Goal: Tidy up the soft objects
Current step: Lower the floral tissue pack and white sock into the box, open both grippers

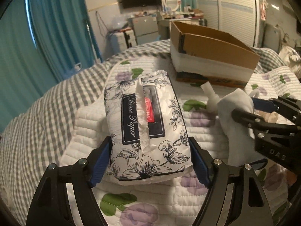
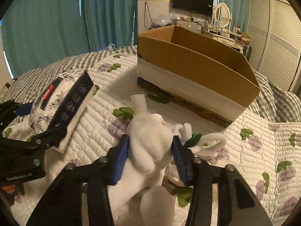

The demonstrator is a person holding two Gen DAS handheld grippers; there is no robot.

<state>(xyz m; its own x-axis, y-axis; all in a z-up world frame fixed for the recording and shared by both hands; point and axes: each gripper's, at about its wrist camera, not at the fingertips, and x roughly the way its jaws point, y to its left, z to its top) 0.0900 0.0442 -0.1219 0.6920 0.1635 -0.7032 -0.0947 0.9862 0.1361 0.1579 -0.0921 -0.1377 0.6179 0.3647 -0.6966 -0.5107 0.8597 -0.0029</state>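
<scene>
Tissue pack (image 1: pixel 145 124), soft, white with dark floral print and a navy label reading "Tissue Paper", pinched at its near end between the blue pads of the left gripper (image 1: pixel 150 161). Held clear of the quilt (image 1: pixel 90 128), slightly tilted, a tissue standing up through the top slot. Seen again from the right wrist view (image 2: pixel 62 109), at the left, angled, with its navy side panel showing.

White soft toy (image 2: pixel 150 143), mesh-textured, squeezed at its middle by the right gripper (image 2: pixel 151 157), pads pressing into both sides. Limbs and a curled white loop trailing out to the right, a stubby white part poking up on the far side. From the left wrist view, same toy (image 1: pixel 235 113) to the right of the tissue pack, clamped in the black fingers.

Cardboard box (image 2: pixel 191 71), open-topped, resting on the quilt on the far side of both grippers, well apart from the held items. Brown upper walls, white band lower down, printed strip along the base. Inner walls bare as far as visible; floor of the box hidden by the near wall, contents impossible to tell.

Teal curtains (image 2: pixel 47 24) on the far left.
</scene>
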